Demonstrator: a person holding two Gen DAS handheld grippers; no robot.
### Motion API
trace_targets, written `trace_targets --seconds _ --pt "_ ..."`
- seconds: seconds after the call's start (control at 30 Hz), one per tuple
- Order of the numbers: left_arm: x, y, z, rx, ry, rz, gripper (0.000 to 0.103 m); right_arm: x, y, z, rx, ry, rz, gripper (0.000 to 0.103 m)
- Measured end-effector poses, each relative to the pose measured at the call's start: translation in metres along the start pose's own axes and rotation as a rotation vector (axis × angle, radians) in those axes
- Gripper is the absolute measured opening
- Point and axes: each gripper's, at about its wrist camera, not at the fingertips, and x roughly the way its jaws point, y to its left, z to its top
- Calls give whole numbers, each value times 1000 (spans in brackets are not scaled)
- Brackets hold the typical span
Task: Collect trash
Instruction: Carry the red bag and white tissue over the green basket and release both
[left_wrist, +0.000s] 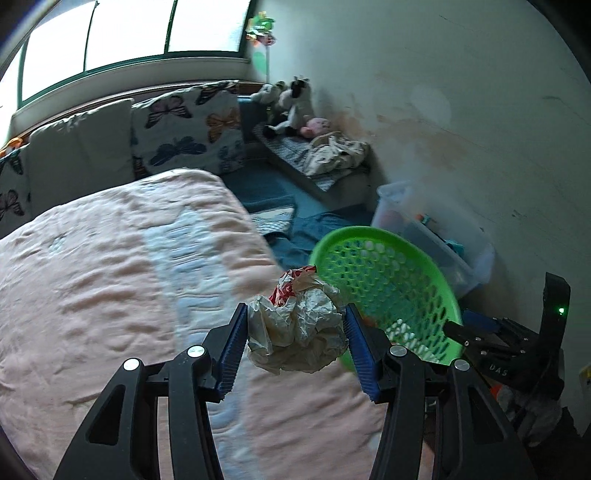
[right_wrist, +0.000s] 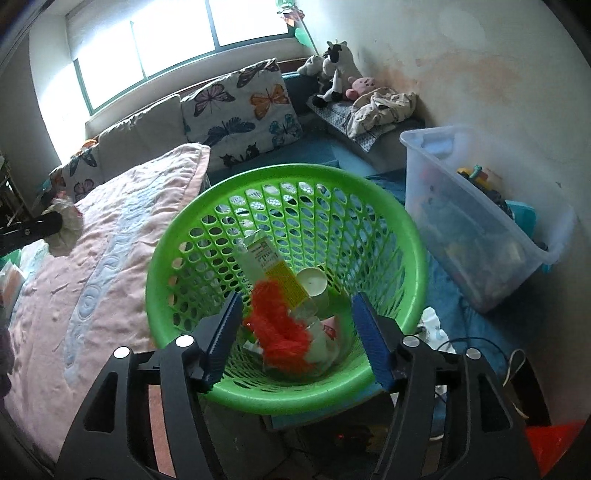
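Note:
A crumpled wad of whitish paper with a red-printed scrap (left_wrist: 295, 332) sits between the blue pads of my left gripper (left_wrist: 296, 314), which is shut on it above the edge of the pink bed. The green perforated basket (left_wrist: 388, 236) stands just beyond it to the right. In the right wrist view my right gripper (right_wrist: 297, 299) hangs open over the basket (right_wrist: 280, 173), its pads touching nothing. Inside lie an orange fluffy piece (right_wrist: 280, 325), a yellow-and-white carton (right_wrist: 273, 269) and a white cup (right_wrist: 312, 282). The wad (right_wrist: 66, 225) also shows at far left.
A pink quilted bed (left_wrist: 110, 277) fills the left side. A clear plastic bin of toys (right_wrist: 480, 221) stands right of the basket by the wall. Butterfly pillows (right_wrist: 243, 110) and plush toys (right_wrist: 334, 70) line the back. Cables (right_wrist: 480, 343) lie on the blue rug.

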Motion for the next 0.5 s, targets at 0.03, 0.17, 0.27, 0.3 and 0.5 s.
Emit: trace_targets --seconds 0.03,0.17,0.27,0.3,0.5 --pt "2 -7 0 8 5 -7 51 -4 -1 -1 1 -7 1 66" --pt "16 -26 0 27 25 -30 51 -19 -5 -6 0 -28 -1 71" --pt "26 -38 -1 44 41 -45 51 -28 -5 -10 -11 -43 -15 73" --pt "31 -44 -2 51 49 -52 51 -30 -5 -12 -14 -47 -20 75" --pt "45 -64 -8 76 80 -75 53 -42 -6 -23 -29 -65 -33 79"
